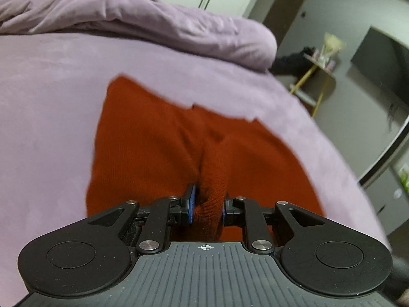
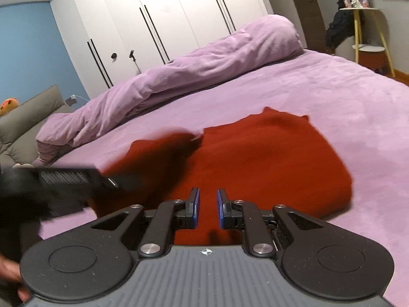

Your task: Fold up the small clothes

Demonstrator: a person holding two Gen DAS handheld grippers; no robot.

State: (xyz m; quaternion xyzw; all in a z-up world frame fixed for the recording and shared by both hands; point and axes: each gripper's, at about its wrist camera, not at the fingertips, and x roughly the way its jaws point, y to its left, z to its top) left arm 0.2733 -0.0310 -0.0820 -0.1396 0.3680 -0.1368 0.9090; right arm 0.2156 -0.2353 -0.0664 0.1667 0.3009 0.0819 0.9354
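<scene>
A red knit garment [image 1: 153,138] lies on the lilac bed sheet [image 1: 46,102]. My left gripper [image 1: 208,204] is shut on a bunched fold of the garment at its near edge, and the cloth rises between the blue pads. In the right wrist view the same garment [image 2: 268,158] lies spread ahead. My right gripper [image 2: 207,209] hangs just above its near edge with the jaws a little apart and nothing between them. The left gripper [image 2: 84,176] shows blurred at the left, holding the garment's left part lifted.
A rolled lilac duvet [image 2: 179,69] lies along the far side of the bed. White wardrobes [image 2: 158,12] stand behind it. A yellow-legged side table [image 2: 368,38] stands past the bed's right edge. A grey sofa [image 2: 28,117] is at the left.
</scene>
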